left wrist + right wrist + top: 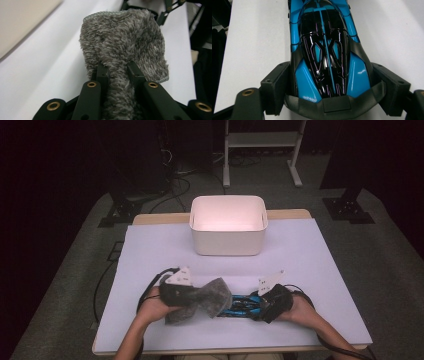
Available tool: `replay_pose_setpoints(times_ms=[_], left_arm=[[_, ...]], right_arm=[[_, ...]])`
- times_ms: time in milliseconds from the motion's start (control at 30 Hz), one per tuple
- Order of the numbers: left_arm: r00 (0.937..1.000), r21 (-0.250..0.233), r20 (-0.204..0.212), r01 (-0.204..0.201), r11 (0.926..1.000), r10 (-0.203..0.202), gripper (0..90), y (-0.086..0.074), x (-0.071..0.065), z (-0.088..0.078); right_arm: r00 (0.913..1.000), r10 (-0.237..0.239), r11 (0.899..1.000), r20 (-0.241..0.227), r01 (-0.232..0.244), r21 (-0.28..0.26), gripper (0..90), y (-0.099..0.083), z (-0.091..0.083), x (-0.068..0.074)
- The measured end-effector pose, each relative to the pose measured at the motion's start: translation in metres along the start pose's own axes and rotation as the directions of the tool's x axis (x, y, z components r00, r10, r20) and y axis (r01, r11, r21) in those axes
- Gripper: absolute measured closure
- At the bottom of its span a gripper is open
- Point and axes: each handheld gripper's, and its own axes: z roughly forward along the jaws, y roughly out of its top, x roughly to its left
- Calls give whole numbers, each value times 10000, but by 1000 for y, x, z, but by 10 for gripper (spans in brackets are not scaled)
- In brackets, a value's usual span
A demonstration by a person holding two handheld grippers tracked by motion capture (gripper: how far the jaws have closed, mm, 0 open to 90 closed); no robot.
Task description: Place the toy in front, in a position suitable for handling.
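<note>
Toy car (325, 57), blue and black, lies lengthwise on the white table cover (150, 250) near the person's edge, with the white bin (227, 225) standing well apart behind it. The right gripper (267, 302) holds the car at one end: in the right gripper view its jaws stand wide and their pads bear on both flanks of the body, so the hold looks secure enough to steady the car. The left gripper (197, 300) is closed tight on a bunched fold of the grey fluffy cloth (125, 42), which hangs forward over the car's other end in the high view. The step in hand appears to be wiping the car. To do it well, the right gripper should keep the car pressed flat and unmoving, while the left gripper draws the free pile of the cloth along the bodywork in even passes, keeping its hard jaw tips off the glossy shell. No brand, label or writing can be read on the car, the cloth or the bin.
</note>
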Motion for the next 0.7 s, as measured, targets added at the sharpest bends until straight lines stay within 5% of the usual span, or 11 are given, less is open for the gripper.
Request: replay_pose_setpoints(times_ms=[33, 167, 367, 533, 700], left_arm=[[9985, 448, 402, -398, 9982, 380, 761, 11, -4, 18], [9930, 801, 895, -838, 9933, 766, 761, 24, -8, 39], [9841, 1321, 1337, -1344, 9821, 1167, 761, 43, -8, 69], [9864, 1242, 1322, -1146, 9856, 981, 760, 35, -5, 63], [9936, 1396, 1079, -495, 9890, 345, 761, 2, -1, 42]], right_arm=[[10000, -18, 10000, 0, 18, -55, 216, 0, 1, 0], [9999, -53, 9999, -89, 52, -120, 218, 0, 1, -1], [9998, -19, 9996, -173, 14, -291, 218, -1, 2, -1], [9999, -94, 9997, -140, 91, -226, 220, 0, 2, -1], [9993, -342, 9993, -137, 340, -185, 219, -1, 2, -2]])
